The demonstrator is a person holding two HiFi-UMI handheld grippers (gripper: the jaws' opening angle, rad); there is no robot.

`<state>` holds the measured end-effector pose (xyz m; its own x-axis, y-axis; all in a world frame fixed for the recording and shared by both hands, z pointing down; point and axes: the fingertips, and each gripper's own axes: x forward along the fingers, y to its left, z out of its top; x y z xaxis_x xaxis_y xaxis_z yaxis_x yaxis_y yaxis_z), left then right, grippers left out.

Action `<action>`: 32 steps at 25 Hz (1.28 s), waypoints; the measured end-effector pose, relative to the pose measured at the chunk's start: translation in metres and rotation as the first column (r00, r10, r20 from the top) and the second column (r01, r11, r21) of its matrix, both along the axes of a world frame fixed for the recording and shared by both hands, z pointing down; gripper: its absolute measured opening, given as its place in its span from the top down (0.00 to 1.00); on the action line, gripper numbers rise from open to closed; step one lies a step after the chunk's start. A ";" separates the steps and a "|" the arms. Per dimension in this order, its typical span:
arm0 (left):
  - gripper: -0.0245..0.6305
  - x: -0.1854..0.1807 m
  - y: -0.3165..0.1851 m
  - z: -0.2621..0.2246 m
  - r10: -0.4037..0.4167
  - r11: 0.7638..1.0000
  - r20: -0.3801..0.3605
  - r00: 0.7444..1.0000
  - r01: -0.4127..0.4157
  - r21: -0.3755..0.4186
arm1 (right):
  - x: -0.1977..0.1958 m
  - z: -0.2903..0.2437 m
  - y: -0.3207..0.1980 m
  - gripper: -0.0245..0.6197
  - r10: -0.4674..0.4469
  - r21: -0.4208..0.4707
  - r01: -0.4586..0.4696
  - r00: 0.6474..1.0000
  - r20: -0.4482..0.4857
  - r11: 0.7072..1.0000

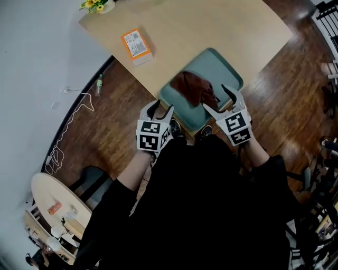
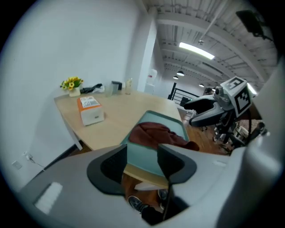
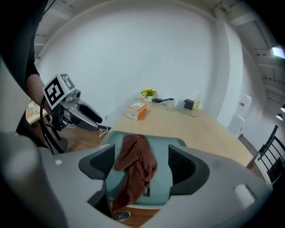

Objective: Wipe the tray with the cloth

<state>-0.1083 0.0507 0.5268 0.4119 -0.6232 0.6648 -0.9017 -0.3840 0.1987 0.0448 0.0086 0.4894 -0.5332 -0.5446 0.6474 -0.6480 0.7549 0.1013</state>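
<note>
A teal tray [image 1: 222, 68] lies at the near corner of the light wooden table [image 1: 211, 26]. A reddish-brown cloth [image 1: 196, 87] is crumpled on it, and one end hangs over the tray's near edge. My left gripper [image 1: 161, 109] hovers open just before the tray's near left corner, with nothing between its jaws. My right gripper [image 1: 218, 100] is open over the tray's near right edge, beside the cloth. In the right gripper view the cloth [image 3: 133, 162] shows in the gap between the jaws, and the pads do not press on it. The left gripper view shows the tray [image 2: 142, 156] and the cloth [image 2: 153, 133] ahead.
An orange and white box [image 1: 137, 46] stands further back on the table. Yellow flowers [image 1: 95, 5] and small items sit at its far end. Dark wood floor surrounds the table, with a white cable [image 1: 74, 118] and a bottle [image 1: 99, 84] at the left wall.
</note>
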 end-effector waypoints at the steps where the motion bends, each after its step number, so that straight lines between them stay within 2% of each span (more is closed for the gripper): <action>1: 0.63 -0.003 -0.002 0.015 -0.015 0.998 -0.001 1.000 0.015 -0.054 | -0.010 0.019 -0.005 0.35 -0.035 -0.035 0.034 0.999 -0.040 0.999; 3: 0.57 -0.005 -0.004 0.040 -0.056 0.986 -0.007 0.998 0.054 -0.155 | -0.025 0.054 -0.016 0.26 -0.101 -0.102 0.090 0.989 -0.106 0.991; 6: 0.55 0.000 -0.009 0.068 -0.100 0.961 0.001 0.995 0.097 -0.260 | -0.037 0.098 -0.026 0.14 -0.185 -0.190 0.150 0.966 -0.183 0.970; 9: 0.55 0.003 -0.008 0.084 -0.108 0.942 0.039 0.993 0.114 -0.316 | -0.044 0.123 -0.023 0.14 -0.247 -0.271 0.192 0.951 -0.187 0.943; 10: 0.55 0.002 -0.008 0.088 -0.105 0.939 0.066 0.992 0.121 -0.322 | -0.046 0.123 -0.022 0.18 -0.262 -0.284 0.206 0.949 -0.174 0.936; 11: 0.59 0.000 -0.009 0.089 -0.105 0.938 0.095 0.990 0.130 -0.321 | -0.048 0.120 -0.023 0.33 -0.275 -0.284 0.221 0.947 -0.164 0.933; 12: 0.62 -0.002 -0.010 0.090 -0.109 0.938 0.117 0.987 0.141 -0.315 | -0.048 0.117 -0.024 0.57 -0.287 -0.273 0.237 0.944 -0.161 0.932; 13: 0.63 -0.003 -0.012 0.090 -0.116 0.939 0.133 0.984 0.152 -0.308 | -0.047 0.113 -0.025 0.75 -0.301 -0.262 0.253 0.940 -0.160 0.931; 16: 0.67 -0.004 -0.013 0.091 -0.124 0.940 0.164 0.979 0.169 -0.298 | -0.043 0.109 -0.023 0.78 -0.311 -0.279 0.271 0.944 -0.110 0.921; 20: 0.71 -0.009 -0.022 0.091 -0.127 0.936 0.190 0.973 0.181 -0.302 | -0.032 0.090 -0.034 0.78 -0.237 -0.287 0.226 0.971 -0.005 0.931; 23: 0.76 -0.029 -0.044 0.087 -0.108 0.948 0.242 0.964 0.173 -0.266 | -0.010 0.073 -0.059 0.78 -0.156 -0.260 0.159 0.987 0.033 0.952; 26: 0.78 -0.048 -0.073 0.088 -0.005 0.968 0.299 0.954 0.080 -0.239 | 0.028 0.065 -0.092 0.78 -0.051 -0.235 0.055 0.998 0.023 0.970; 28: 0.78 -0.055 -0.090 0.090 0.066 0.969 0.312 0.948 0.014 -0.247 | 0.060 0.066 -0.117 0.77 0.032 -0.228 -0.031 0.999 0.000 0.973; 32: 0.78 -0.058 -0.118 0.088 0.117 0.970 0.346 0.931 -0.033 -0.240 | 0.123 0.078 -0.156 0.77 0.175 -0.244 -0.183 0.983 -0.056 0.952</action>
<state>-0.1660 -0.0678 0.6152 0.1626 -0.4157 0.8949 -0.8989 -0.4364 -0.0394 0.1676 -0.1471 0.5671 -0.4172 -0.4495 0.7899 -0.7742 0.6310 -0.0499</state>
